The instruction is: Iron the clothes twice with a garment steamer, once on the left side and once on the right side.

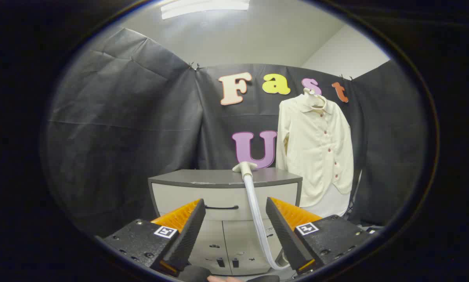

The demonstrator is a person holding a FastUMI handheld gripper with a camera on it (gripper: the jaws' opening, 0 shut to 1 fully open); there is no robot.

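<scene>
The hand-held gripper (235, 223) is seen spread wide, its two orange-backed fingers (187, 231) held well apart with nothing gripped between them. Through the gap a grey cabinet (203, 196) is seen beyond the fingers, its dark top surface (214, 177) curving outward toward the near side and ending in a clear front edge above a drawer with a slim handle (221, 207). The steamer head (244, 169) is found resting at that surface's right part, near the front edge, and its pale hose (256, 211) is seen dropping over the edge and down the cabinet front — passing between the fingers, closer to the right one, touching neither.

The cream shirt (316, 149) is hung on a hanger (312, 96) against the black booth wall (116, 129), to the right of the cabinet and farther back; its lower hem falls below the cabinet top. Open room is left between the fingertips and the cabinet front — and to the left of the cabinet, where bare wall is seen.
</scene>
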